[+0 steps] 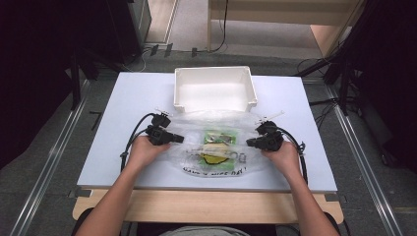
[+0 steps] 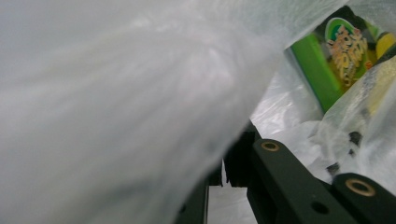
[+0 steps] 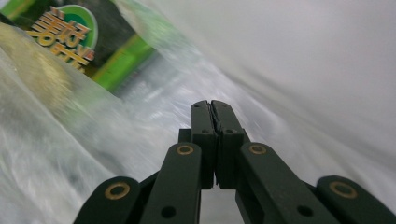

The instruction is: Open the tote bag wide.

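Note:
A clear plastic bag (image 1: 216, 157) with black and yellow print lies on the white table (image 1: 128, 98), and a green snack packet (image 1: 219, 136) shows inside it. My left gripper (image 1: 181, 139) is at the bag's left edge. In the left gripper view its jaws (image 2: 229, 158) are shut, the bag's film (image 2: 116, 116) drapes over them, and the green packet (image 2: 322, 70) lies beyond. My right gripper (image 1: 248, 143) is at the bag's right edge. In the right gripper view its jaws (image 3: 212, 107) are pressed together, with the film (image 3: 303, 70) all around them and the packet (image 3: 93, 42) at the upper left.
An empty white bin (image 1: 179, 88) stands just behind the bag at the table's far middle. Black stands and cables flank the table on the floor. Bare table lies to the left and right of the hands.

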The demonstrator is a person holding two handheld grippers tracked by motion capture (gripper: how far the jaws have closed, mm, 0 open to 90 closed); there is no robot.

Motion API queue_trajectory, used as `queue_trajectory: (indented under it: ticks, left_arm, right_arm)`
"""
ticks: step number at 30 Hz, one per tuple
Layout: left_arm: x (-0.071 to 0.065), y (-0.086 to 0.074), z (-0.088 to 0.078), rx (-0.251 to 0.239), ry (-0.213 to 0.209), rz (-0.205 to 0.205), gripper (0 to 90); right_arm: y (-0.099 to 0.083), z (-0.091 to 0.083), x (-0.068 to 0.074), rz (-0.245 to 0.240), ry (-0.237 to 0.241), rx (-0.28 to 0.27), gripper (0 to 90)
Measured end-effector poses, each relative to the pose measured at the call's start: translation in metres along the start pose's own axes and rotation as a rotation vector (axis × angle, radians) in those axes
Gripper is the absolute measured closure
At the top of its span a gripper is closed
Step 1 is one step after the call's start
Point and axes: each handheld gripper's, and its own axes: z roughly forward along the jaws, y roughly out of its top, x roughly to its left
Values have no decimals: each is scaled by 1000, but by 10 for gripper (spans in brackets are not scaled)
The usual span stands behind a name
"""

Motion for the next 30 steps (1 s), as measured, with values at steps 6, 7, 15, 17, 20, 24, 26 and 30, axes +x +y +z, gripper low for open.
queue_trajectory:
  ticks: [6,7,15,17,20,24,26,30]
  left_arm:
    - [9,-9,-12,-9,37,-54,900]
    - [10,-11,-14,-9,43,-64,900]
    - [21,-16,-24,-28,103,-92,900]
    - [24,-18,-26,-37,99,-105,900]
    - [27,-19,-28,-42,99,-111,900]
    - [27,-20,-29,-45,112,-110,900]
    - [27,-20,-29,-48,113,-110,900]
    - [26,-20,-29,-50,129,-95,900]
  right_arm:
    - [-10,-9,-9,31,-42,-15,900]
    - [-12,-10,-11,42,-50,-15,900]
    - [-21,-22,-24,96,-134,-12,900]
    - [-25,-25,-28,109,-140,-15,900]
    - [-29,-29,-32,135,-152,-20,900]
    - [-35,-32,-36,153,-154,-27,900]
    - [-38,-34,-39,167,-129,-35,900]
    - [-43,-37,-43,176,-117,-47,900]
